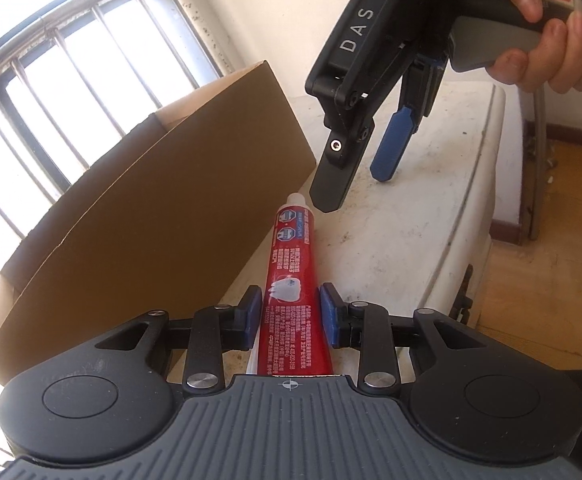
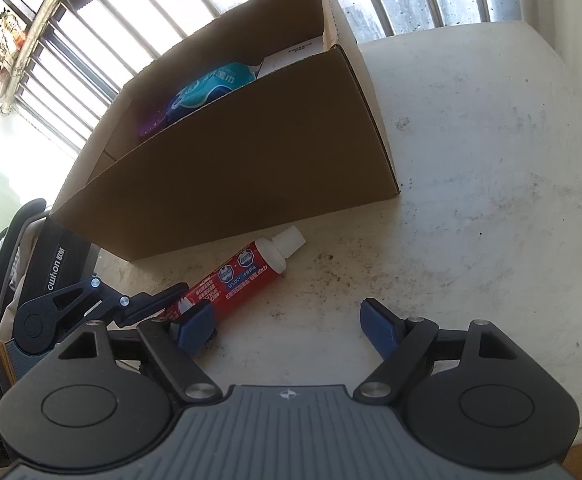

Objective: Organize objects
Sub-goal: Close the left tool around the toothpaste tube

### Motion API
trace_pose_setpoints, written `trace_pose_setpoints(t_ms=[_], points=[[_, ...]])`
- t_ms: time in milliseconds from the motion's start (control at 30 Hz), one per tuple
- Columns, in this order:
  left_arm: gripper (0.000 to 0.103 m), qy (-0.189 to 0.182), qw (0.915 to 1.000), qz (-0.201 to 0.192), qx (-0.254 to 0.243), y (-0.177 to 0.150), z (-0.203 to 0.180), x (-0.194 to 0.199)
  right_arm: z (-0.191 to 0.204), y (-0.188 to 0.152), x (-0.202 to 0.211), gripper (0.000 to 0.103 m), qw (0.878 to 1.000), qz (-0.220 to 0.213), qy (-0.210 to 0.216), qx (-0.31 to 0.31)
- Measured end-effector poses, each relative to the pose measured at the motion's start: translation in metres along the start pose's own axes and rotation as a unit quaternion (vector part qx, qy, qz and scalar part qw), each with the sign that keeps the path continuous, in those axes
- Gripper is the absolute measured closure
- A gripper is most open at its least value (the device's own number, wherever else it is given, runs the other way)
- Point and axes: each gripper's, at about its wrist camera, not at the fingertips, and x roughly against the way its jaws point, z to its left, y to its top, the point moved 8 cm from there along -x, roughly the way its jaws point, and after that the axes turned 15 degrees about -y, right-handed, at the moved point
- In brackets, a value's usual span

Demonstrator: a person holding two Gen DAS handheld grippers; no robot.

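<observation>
Left jaws closed on the toothpaste

My left gripper [image 1: 289,316] clamped the red plastic toothpaste tube [image 1: 291,264] lying on the white table [image 1: 431,184] beside the brown cardboard box [image 1: 163,200]; my right gripper [image 2: 287,324] stood apart, empty. Light and soft, I judged; best held mid-body.

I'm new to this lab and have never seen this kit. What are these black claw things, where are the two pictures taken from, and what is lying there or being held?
They are hand-held grippers, one in each of a person's hands, each carrying a camera that looks along its two fingers. The left wrist view shows the left gripper closed on a red toothpaste tube lying on the white table. The right gripper, seen in the right wrist view, is open and holds nothing. Beside the tube stands a cardboard box with packets inside.
</observation>
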Motion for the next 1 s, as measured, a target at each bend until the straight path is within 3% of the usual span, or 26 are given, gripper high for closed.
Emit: trace_pose_setpoints(t_ms=[433,567,667,1000], points=[[0.073,0.042,0.9951,0.0,-0.09,-0.001,-0.022,0.003,-0.008,0.011,-0.01,0.02,0.995,0.025,0.06,-0.07],[0.073,0.052,0.9929,-0.002,-0.107,-0.003,-0.028,0.004,-0.004,0.01,-0.012,0.019,0.995,0.028,0.065,-0.067],[0.073,0.072,0.9865,0.004,-0.147,-0.007,-0.031,0.007,0.001,0.01,-0.015,0.019,0.995,0.034,0.073,-0.067],[0.073,0.084,0.9799,-0.001,-0.181,-0.01,-0.038,0.009,0.004,0.011,-0.016,0.019,0.994,0.035,0.073,-0.067]])
